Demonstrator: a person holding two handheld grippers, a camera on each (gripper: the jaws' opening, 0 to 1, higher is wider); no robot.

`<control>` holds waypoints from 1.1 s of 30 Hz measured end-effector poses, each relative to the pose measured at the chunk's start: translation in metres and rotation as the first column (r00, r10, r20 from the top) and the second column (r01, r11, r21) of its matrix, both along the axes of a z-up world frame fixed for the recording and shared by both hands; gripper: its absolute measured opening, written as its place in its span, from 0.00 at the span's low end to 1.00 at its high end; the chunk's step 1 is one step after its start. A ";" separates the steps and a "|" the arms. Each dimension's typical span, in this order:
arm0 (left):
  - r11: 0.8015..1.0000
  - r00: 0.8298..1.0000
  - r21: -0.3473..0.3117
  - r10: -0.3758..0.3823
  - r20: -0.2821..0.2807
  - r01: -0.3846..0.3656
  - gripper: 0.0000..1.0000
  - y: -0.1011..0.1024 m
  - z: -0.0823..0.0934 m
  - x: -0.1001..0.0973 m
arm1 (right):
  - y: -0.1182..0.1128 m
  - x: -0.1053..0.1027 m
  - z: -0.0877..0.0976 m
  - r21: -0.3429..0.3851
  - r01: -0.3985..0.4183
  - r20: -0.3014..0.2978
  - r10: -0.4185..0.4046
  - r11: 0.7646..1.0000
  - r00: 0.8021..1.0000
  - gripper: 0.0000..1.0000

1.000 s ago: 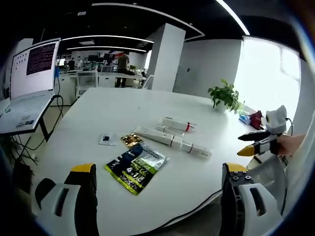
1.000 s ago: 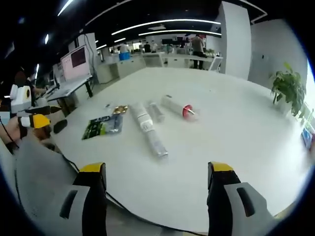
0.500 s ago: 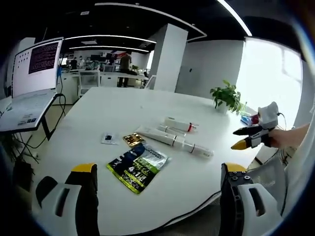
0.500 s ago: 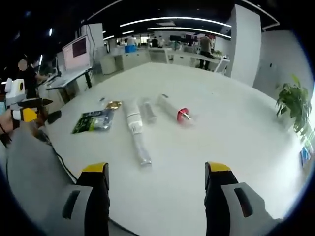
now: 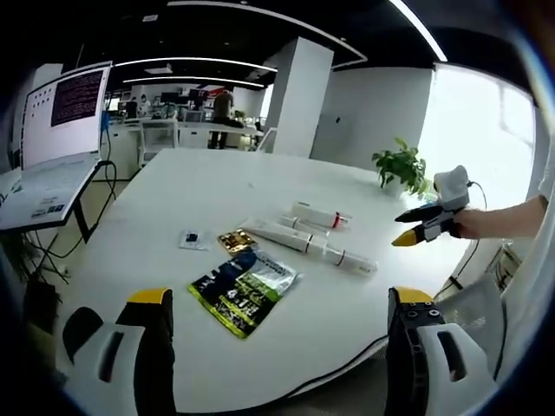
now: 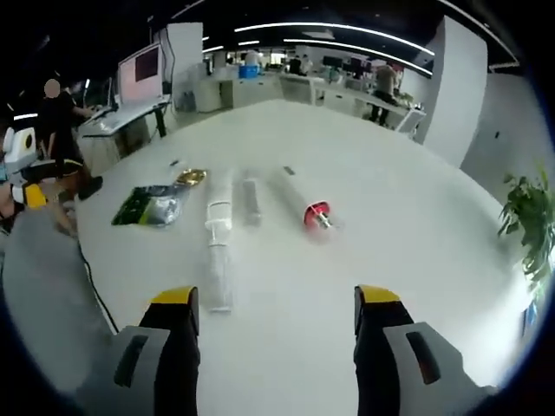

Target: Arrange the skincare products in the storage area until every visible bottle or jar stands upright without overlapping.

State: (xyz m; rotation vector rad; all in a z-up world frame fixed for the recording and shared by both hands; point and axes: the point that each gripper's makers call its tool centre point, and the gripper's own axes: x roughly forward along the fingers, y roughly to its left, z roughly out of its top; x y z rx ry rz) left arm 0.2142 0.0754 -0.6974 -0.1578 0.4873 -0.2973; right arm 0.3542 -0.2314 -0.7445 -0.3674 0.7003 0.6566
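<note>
The large white oval table [image 5: 208, 195] carried everything, with a leafy green potted plant [image 5: 401, 167] at its far edge toward two o'clock in the left gripper view. A glossy green-and-black foil pouch [image 5: 244, 289] lay flat near centre. Beside it, three white skincare tubes lay on their sides: a long white double-ended tube [image 6: 219, 247], a white tube with a red cap [image 6: 303, 201] at one o'clock of it, and a short slim white tube [image 6: 251, 200] between them. The left gripper [image 5: 276, 347] hovered over the near edge, jaws wide apart and empty. The right gripper [image 6: 274, 334], held out on an extended arm above the table, was likewise spread and empty.
</note>
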 end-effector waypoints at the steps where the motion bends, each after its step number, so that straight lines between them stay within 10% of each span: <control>1: 1.000 1.000 0.000 0.000 -0.002 0.000 0.95 0.000 -0.001 0.000 | 0.001 0.006 -0.001 -0.007 -0.008 0.001 0.008 1.000 1.000 0.72; 9: 1.000 1.000 0.001 -0.003 -0.020 0.003 0.96 -0.001 -0.003 0.001 | 0.002 0.042 -0.005 -0.041 -0.051 0.000 0.051 0.998 0.999 0.70; 23: 0.999 0.995 0.007 -0.053 -0.082 0.053 0.97 -0.008 -0.012 0.007 | -0.003 0.047 -0.019 -0.024 -0.045 -0.028 0.044 0.999 0.999 0.71; 33: 0.999 0.995 -0.003 -0.045 -0.092 0.045 0.97 -0.008 -0.014 0.006 | 0.040 0.066 -0.013 -0.030 -0.137 -0.029 0.136 0.990 0.990 0.70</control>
